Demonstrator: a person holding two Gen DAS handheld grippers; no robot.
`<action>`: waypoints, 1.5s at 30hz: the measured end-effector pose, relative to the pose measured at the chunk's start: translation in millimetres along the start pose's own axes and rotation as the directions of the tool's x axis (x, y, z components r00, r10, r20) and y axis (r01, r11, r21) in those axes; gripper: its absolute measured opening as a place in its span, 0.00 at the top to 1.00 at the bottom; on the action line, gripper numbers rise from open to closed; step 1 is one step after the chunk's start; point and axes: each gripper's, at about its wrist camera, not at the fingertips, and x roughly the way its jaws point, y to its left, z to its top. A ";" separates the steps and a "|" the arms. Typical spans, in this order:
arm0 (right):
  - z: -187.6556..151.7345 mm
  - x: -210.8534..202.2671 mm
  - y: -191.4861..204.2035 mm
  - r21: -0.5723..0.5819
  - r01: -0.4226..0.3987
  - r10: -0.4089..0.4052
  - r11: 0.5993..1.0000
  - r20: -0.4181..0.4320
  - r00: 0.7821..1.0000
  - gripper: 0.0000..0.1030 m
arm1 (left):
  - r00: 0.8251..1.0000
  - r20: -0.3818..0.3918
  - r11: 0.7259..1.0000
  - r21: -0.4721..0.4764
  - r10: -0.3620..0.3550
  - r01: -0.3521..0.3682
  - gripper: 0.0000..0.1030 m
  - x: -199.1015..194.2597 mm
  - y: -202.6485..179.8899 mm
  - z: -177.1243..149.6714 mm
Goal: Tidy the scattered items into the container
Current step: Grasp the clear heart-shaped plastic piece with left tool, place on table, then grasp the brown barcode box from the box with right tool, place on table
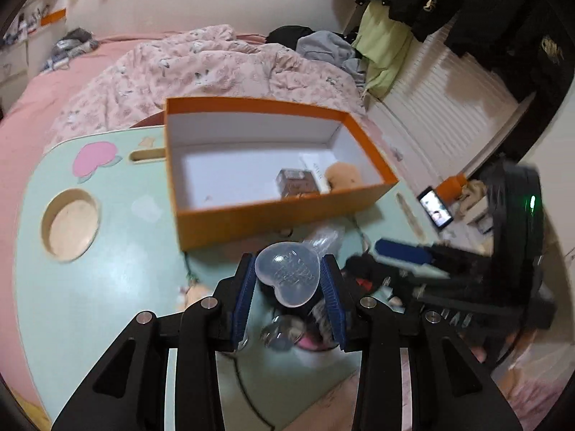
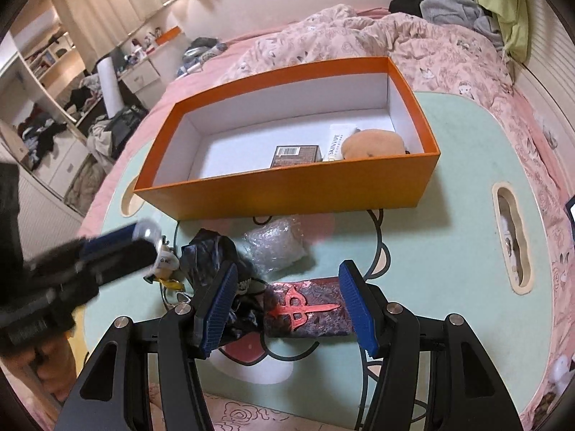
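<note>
Two downward wrist views (shared box [image 1: 273, 212])

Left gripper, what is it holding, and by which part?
The left gripper holds a clear heart-shaped case, pads clamped on its two side edges.

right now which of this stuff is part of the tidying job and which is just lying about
Part of the job:
- orange box, the container
- clear heart-shaped case in the left gripper
- dark wallet with red emblem between the right gripper's open jaws
- bubble-wrap packet
- black crumpled item

Just lying about:
- pink duvet
- phone
- clothes pile
</note>
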 end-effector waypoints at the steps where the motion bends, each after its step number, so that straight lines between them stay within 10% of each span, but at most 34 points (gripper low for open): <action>1: -0.5 0.0 0.4 0.000 0.002 -0.002 1.000 -0.001 1.000 0.43 | 1.000 0.005 1.000 0.006 0.016 -0.016 0.63 2.9 0.1 -4.6; 15: -4.3 4.1 3.0 -0.006 0.004 -0.004 1.000 -0.013 1.000 0.43 | 0.989 0.136 0.997 -0.064 0.054 -0.046 0.46 5.6 22.9 -19.6; 45: 56.3 -9.9 38.1 -0.096 0.036 -0.044 0.995 -0.083 0.996 0.43 | 0.949 0.313 0.985 -0.175 0.048 0.008 0.46 -41.2 61.4 -51.0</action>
